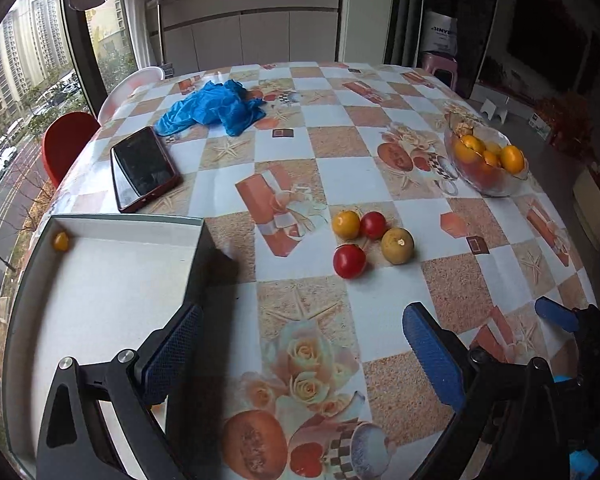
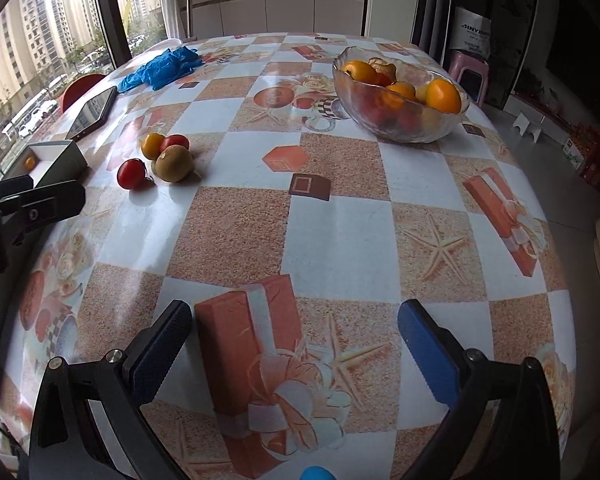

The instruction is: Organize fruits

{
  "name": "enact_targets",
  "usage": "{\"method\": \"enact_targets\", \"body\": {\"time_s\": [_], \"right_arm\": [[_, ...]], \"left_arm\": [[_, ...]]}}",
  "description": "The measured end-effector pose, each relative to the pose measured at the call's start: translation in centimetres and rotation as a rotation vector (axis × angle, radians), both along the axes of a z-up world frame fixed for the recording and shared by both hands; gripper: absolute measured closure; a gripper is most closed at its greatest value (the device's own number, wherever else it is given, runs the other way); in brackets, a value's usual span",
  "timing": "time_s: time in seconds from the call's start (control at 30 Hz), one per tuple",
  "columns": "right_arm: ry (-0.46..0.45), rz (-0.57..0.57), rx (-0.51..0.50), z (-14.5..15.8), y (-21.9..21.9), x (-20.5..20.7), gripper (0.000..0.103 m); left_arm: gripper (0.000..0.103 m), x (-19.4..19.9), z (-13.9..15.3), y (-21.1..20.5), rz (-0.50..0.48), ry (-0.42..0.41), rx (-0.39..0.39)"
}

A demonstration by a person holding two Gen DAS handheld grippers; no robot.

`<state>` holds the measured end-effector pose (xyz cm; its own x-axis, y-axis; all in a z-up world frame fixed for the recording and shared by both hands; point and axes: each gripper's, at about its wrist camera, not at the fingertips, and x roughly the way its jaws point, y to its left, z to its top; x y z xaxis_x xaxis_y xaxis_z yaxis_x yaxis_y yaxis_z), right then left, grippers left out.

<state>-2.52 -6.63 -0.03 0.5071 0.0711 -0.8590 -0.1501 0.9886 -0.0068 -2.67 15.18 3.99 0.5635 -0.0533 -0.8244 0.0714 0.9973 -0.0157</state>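
Four loose fruits sit clustered mid-table: a yellow tomato (image 1: 345, 224) touching a red tomato (image 1: 373, 225), a brownish kiwi (image 1: 397, 245) just beside them, and a second red one (image 1: 349, 261) nearest the grippers. All look small, round and smooth, so they will likely roll if nudged and bruise if squeezed hard; the tomatoes seem softest. Each is best taken across its widest middle, pads on opposite sides, closing gently. The left gripper (image 1: 300, 344) hovers above the table with its fingers wide apart and nothing between them; the cluster lies ahead of it, slightly right. Its left finger overlaps the box (image 1: 112, 280), where one small orange fruit (image 1: 61, 241) sits in the far corner. The right gripper (image 2: 296, 344) is likewise spread and empty, with the cluster well ahead to its left and the fruit-filled bowl (image 2: 400, 128) ahead to its right.
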Motion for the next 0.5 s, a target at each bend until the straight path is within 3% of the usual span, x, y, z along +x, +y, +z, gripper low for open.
{"method": "enact_targets", "body": {"time_s": [0.3, 0.33, 0.37, 0.43, 0.5], "right_arm": [[-0.029, -0.007, 0.006, 0.0, -0.1, -0.2, 0.000], [-0.033, -0.009, 0.006, -0.1, -0.1, -0.3, 0.000], [-0.035, -0.010, 0.006, -0.1, -0.1, -0.3, 0.000], [-0.036, -0.010, 0.006, -0.1, -0.1, -0.3, 0.000], [-0.036, -0.010, 0.006, -0.1, -0.1, -0.3, 0.000]], "left_arm": [[0.003, 3.1, -2.0, -1.2, -0.021, 0.012, 0.032], [0.005, 3.3, -2.1, -1.3, -0.027, 0.012, 0.033], [0.016, 3.5, -2.2, -1.5, -0.034, 0.014, 0.036], [0.026, 4.0, -2.8, -1.8, -0.052, 0.051, 0.044], [0.026, 4.2, -3.3, -2.1, -0.054, 0.058, 0.055]]}}
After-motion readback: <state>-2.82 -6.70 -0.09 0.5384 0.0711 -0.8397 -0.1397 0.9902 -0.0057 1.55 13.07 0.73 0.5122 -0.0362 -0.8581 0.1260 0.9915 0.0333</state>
